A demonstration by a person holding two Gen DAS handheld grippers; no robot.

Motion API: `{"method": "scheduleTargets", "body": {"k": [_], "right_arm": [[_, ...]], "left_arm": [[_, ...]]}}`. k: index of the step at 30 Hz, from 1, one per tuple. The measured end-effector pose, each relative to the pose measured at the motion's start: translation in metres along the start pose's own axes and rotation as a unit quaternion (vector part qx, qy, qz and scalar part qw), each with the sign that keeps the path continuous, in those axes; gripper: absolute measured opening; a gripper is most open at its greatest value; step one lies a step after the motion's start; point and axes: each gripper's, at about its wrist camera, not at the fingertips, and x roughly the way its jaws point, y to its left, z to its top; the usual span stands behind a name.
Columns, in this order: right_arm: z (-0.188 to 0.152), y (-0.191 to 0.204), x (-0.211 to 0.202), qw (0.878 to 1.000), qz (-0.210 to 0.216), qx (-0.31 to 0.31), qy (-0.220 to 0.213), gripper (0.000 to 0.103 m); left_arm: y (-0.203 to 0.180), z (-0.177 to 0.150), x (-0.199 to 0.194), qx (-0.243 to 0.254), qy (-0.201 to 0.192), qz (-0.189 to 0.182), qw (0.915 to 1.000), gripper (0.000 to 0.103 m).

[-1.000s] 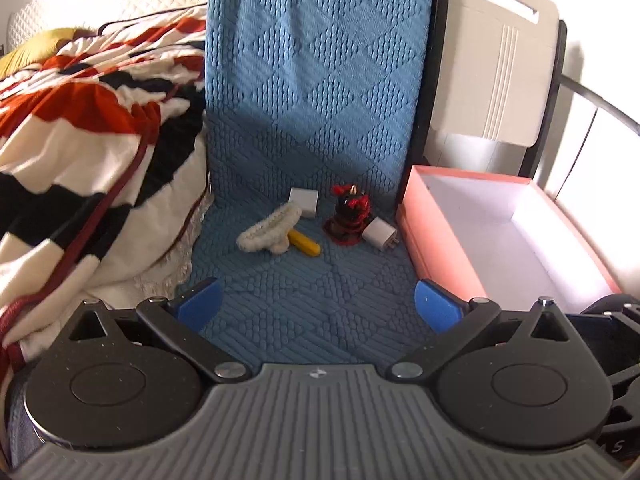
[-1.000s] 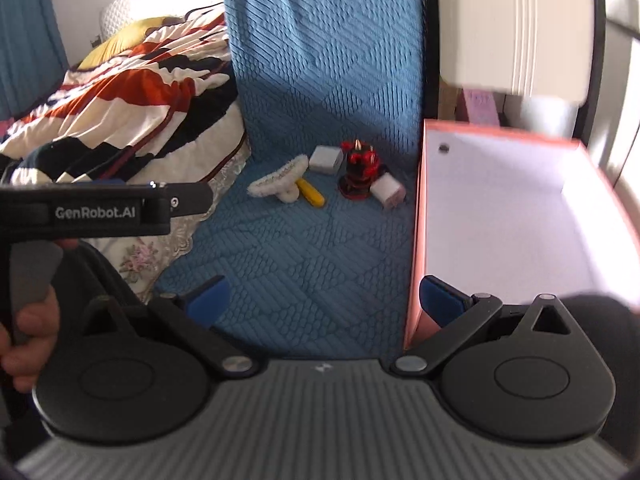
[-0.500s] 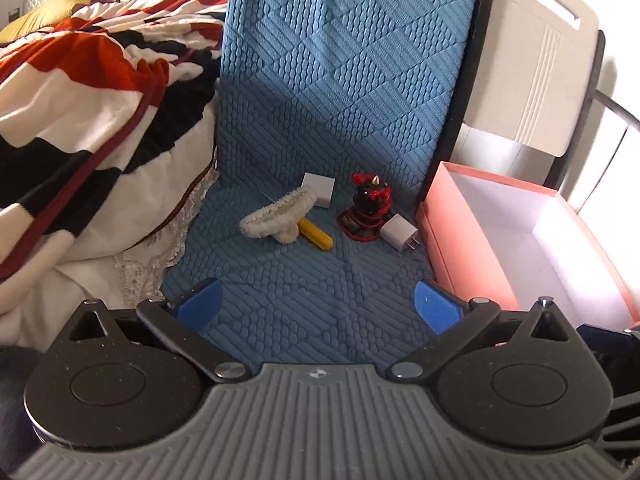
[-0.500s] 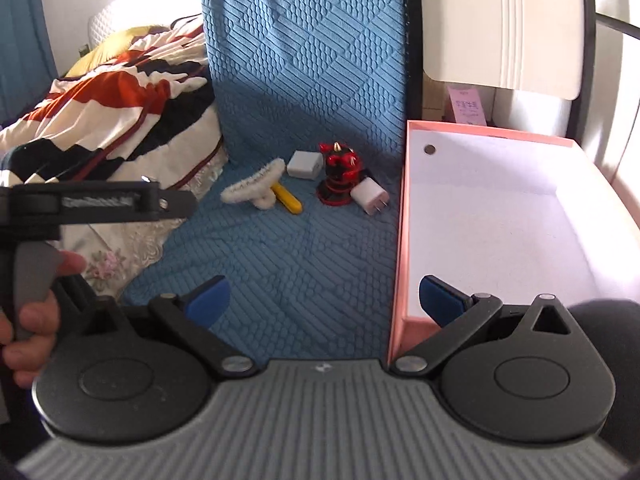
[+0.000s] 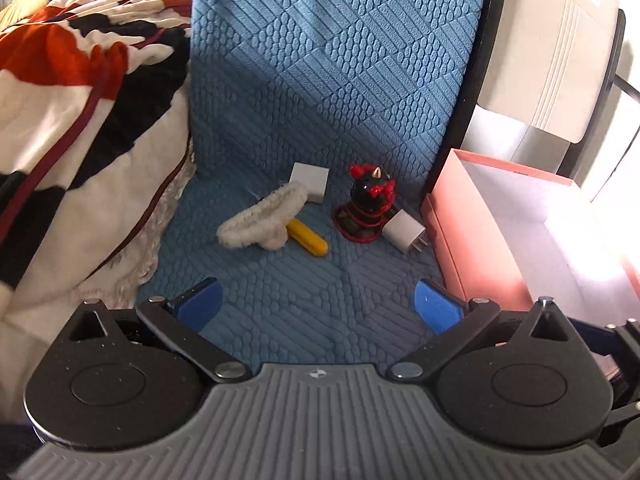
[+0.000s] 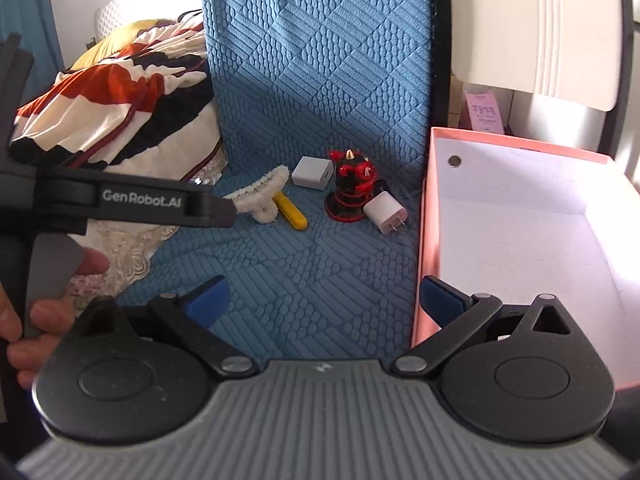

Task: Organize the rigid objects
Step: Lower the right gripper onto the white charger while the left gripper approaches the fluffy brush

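Nearest, in each wrist view, the tongs' own body fills the bottom of frame. Left gripper [image 5: 316, 306] has blue pads spread wide w/ nothing btwn them; right gripper [image 6: 324, 300] likewise spread, empty. Both hover above a blue quilted mat [image 5: 304, 304], pointed fwd and slightly down toward the clutter, not touching anything. In the right view the left tool's handle crosses the left side, a hand [image 6: 36, 300] wrapped on its trigger, so the left unit sits ahead and to the left of the right one.

Just right of the grippers, a pink open box [image 6: 424, 216] w/ white interior lies on the mat, apparently empty; prob. the drop spot, placed within easy reach.

Farther on, a tight cluster near the mat's upright fold: fuzzy white hair claw [image 5: 260, 220] lying over one end of a yellow stick-shaped item [image 5: 310, 237]; a white square adapter [image 5: 310, 182] behind; a red-black figurine [image 5: 366, 208] upright; white plug charger [image 5: 404, 230] touching its base, near the box wall.

Beyond, left: striped blanket [image 5: 72, 112]. Judging by this, sorting hasn't begun.
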Motion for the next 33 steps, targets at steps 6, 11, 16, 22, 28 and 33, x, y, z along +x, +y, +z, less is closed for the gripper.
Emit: {"method": "scheduleTargets", "body": {"k": [6, 11, 16, 22, 28, 33], "right_arm": [[0.012, 0.001, 0.022, 1.000, 0.011, -0.012, 0.004, 0.103], [0.023, 0.002, 0.040, 1.000, 0.012, -0.018, 0.002, 0.099], [0.030, -0.001, 0.055, 1.000, 0.011, -0.018, -0.011, 0.096], [0.035, -0.005, 0.078, 1.000, 0.002, -0.023, 0.002, 0.078], [0.036, -0.009, 0.094, 1.000, 0.004, -0.009, 0.000, 0.073], [0.038, -0.013, 0.116, 1.000, -0.001, -0.020, 0.006, 0.074]], "left_arm": [[0.004, 0.014, 0.026, -0.002, 0.023, -0.005, 0.9997, 0.103], [0.015, 0.025, 0.047, -0.017, 0.042, 0.001, 0.9990, 0.103], [0.021, 0.037, 0.064, -0.018, 0.050, 0.002, 0.9986, 0.103], [0.022, 0.051, 0.082, -0.010, 0.057, 0.008, 0.9983, 0.102], [0.031, 0.058, 0.094, -0.014, 0.055, -0.007, 0.9983, 0.097], [0.043, 0.055, 0.103, -0.029, 0.053, -0.002, 0.9982, 0.095]]}}
